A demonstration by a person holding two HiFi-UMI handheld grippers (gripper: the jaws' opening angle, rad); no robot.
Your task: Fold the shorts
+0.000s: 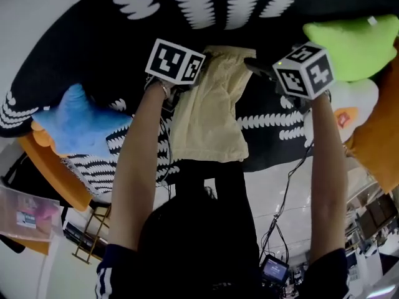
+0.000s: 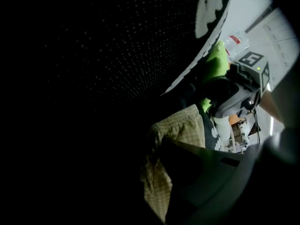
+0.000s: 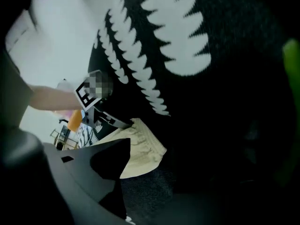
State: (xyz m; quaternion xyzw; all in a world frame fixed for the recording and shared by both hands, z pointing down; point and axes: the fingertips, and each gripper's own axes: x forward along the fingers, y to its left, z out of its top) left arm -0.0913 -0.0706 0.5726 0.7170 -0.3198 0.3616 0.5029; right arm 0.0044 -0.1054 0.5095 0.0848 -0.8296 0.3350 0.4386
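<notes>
While the left gripper (image 1: pixel 176 93) & right gripper (image 1: pixel 259 68) both have jaws released, shorts (image 1: pixel 209 114) lying betw. them w/ waistband at the tips, a tip catching cloth on pull-back could drag them askew.

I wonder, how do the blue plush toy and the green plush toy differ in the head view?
The blue plush toy lies left of the shorts, low in the picture; the green plush toy lies to their right, higher up. The blue one shows whole, a star with spread points; the green one runs to the picture's edge. Both are soft toys on the black-and-white cloth.
</notes>
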